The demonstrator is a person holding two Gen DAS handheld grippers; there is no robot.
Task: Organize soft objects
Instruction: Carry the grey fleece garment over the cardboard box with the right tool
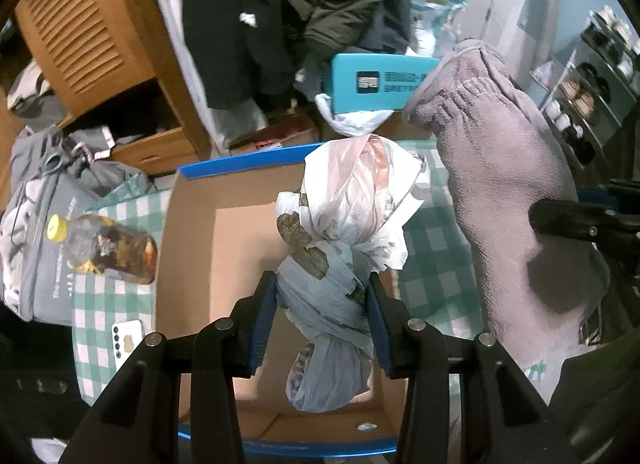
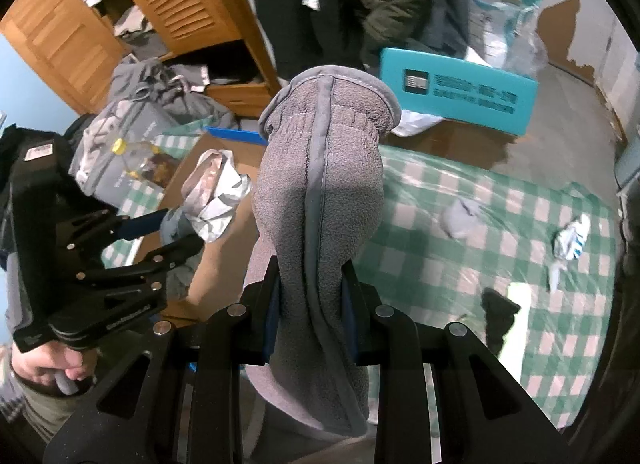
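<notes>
My left gripper is shut on a knotted bundle of plastic bags, held above an open cardboard box with a blue rim. In the right wrist view the same bundle of bags hangs from the left gripper over the box. My right gripper is shut on a grey fleece glove, cuff pointing away. That glove shows at the right of the left wrist view, with a right fingertip pressed into it.
A green checked cloth covers the table. On it lie a small grey item, a white and blue item, a dark item, a plastic bottle and a phone. A teal box and a wooden cupboard stand behind.
</notes>
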